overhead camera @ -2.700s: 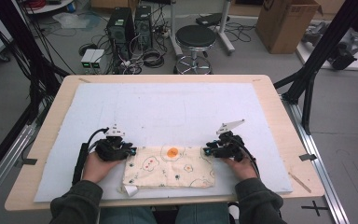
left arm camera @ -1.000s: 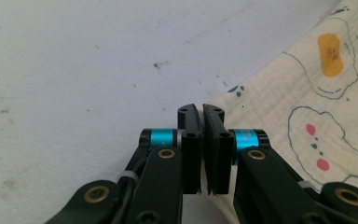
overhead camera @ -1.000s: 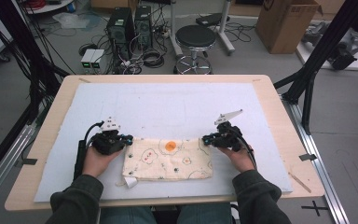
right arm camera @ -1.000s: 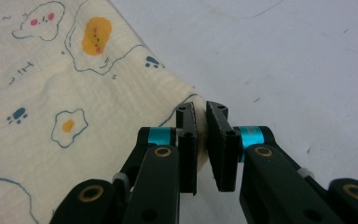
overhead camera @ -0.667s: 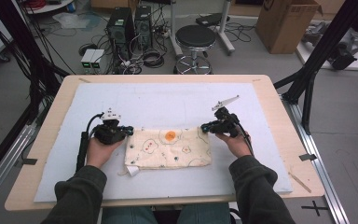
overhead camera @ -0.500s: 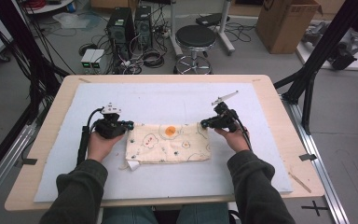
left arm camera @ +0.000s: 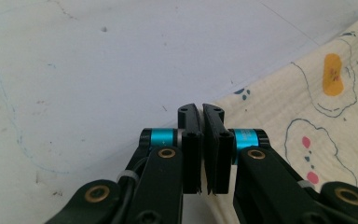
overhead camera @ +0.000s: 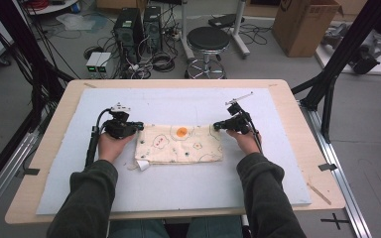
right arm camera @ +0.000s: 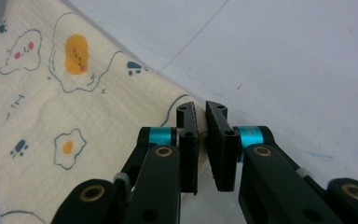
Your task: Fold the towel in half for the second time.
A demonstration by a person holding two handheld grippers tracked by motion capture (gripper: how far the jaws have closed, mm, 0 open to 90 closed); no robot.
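Cream cloth (overhead camera: pixel 179 144) printed with fried-egg and paw motifs lies folded flat on the pale blue-grey mat (overhead camera: pixel 178 188) that covers the wooden table (overhead camera: pixel 305 144); all positions below are given relative to this cloth. It rests near the middle of the mat, its long edges running from side to side, with an orange egg motif (overhead camera: pixel 181 132) near its far edge and a small white tag (overhead camera: pixel 143 165) protruding from its near-left corner.

Left gripper (overhead camera: pixel 138 126): held at the far-left corner of the cloth. In the left gripper view the 2 black jaws of the left gripper (left arm camera: pixel 202 110) stand almost together, with only a thin slit between them, and the cloth (left arm camera: pixel 307 126) edge runs up to them from the right; whether fabric is pinched in the slit cannot be told.

Right gripper (overhead camera: pixel 216 126): held at the far-right corner of the cloth. In the right gripper view the jaws of the right gripper (right arm camera: pixel 201 108) stand close together with a narrow gap, and a sliver of cream fabric (right arm camera: pixel 98 116) shows between them, so they appear clamped on the corner.

The 2 hands (overhead camera: pixel 110 147) (overhead camera: pixel 244 143) lie on the mat just beside the short edges of the cloth, left and right. A black stool (overhead camera: pixel 208 39) stands on the floor beyond the table, well apart from the cloth.
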